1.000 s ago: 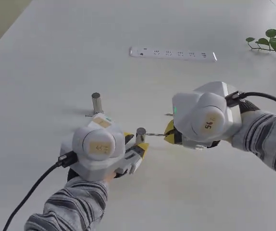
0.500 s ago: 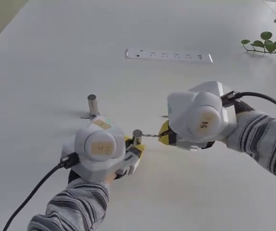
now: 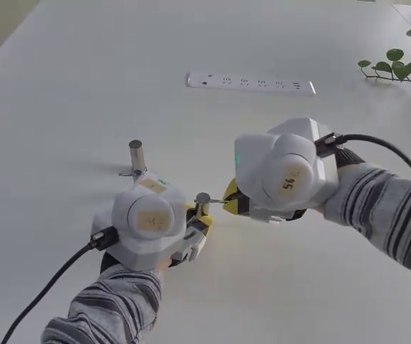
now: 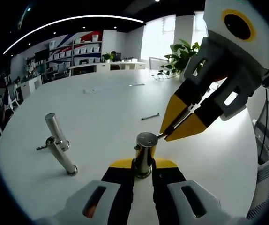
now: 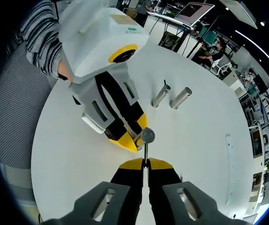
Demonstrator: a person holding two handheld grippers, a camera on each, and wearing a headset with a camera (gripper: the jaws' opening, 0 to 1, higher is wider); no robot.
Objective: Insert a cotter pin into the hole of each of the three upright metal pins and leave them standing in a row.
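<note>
On white office table | left hand-held gripper clamps metal pin | right hand-held gripper pinches cotter pin

striped grey-and-white sleeves worn, left gripper and right gripper cased in rounded white shells, black cables attached, jaws tipped yellow

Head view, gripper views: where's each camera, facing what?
Head view: headset, looking down at white table; striped sleeves, left tool, right tool show.
Left gripper view: on left tool, facing grey cylindrical metal pin in its jaws.
Right gripper view: on right tool, facing along its thin wire cotter pin; left sleeve shows.
All share that pin.
</note>
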